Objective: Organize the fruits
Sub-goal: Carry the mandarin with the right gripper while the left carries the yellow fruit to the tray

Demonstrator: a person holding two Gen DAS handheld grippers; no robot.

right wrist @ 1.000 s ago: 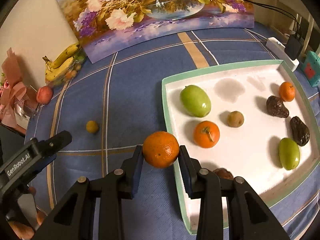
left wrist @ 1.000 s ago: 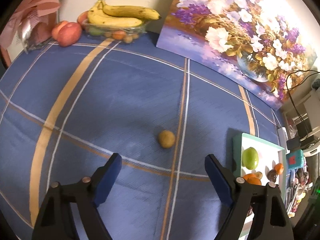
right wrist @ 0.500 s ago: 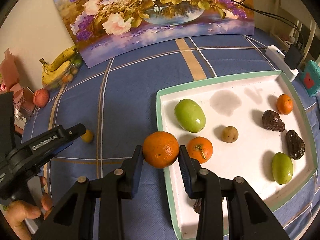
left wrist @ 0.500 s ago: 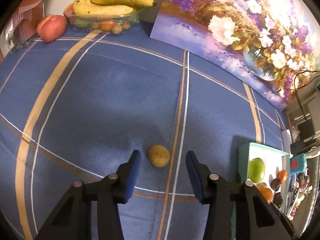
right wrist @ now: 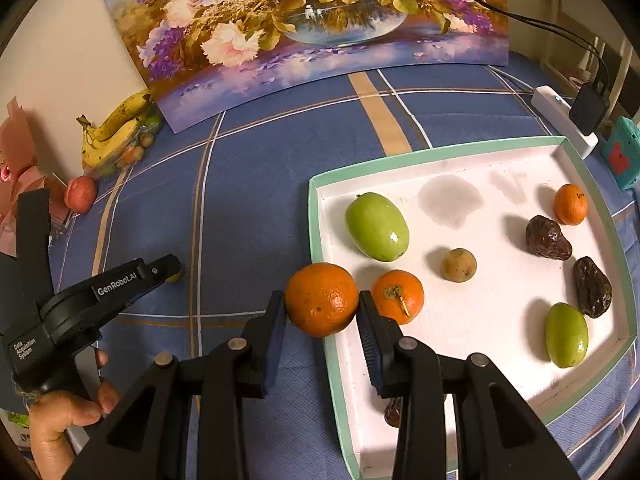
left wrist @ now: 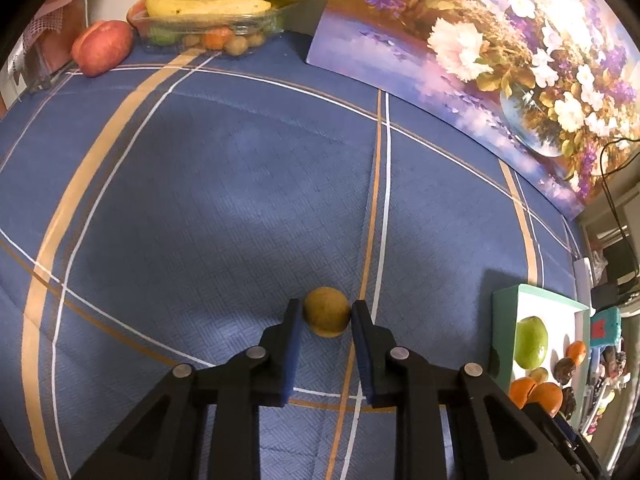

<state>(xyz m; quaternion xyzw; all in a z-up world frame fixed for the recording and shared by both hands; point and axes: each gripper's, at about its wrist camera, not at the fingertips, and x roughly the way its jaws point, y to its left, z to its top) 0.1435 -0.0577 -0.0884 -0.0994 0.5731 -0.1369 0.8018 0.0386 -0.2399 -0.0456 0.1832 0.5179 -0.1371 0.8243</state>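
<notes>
On the white, mint-rimmed rectangular tray [right wrist: 436, 152], two green fruits, two oranges, three dark dates and one brown fruit are lying. The right gripper [right wrist: 321, 312] is pinching a round orange [right wrist: 321, 299] over the tray's edge. The left gripper [left wrist: 325, 316] is bracketing a small yellow-brown round fruit [left wrist: 326, 311] on the blue striped cloth-covered desk [left wrist: 224, 184], its contact unclear.

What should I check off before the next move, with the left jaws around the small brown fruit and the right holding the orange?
1. Small brown fruit between the left gripper jaws: ok.
2. Left jaws clamped on it: cannot tell.
3. Orange held firmly in the right gripper: ok.
4. Orange over the tray: not ok, it hangs at the near-left rim.
5. Free tray space: ok.
</notes>
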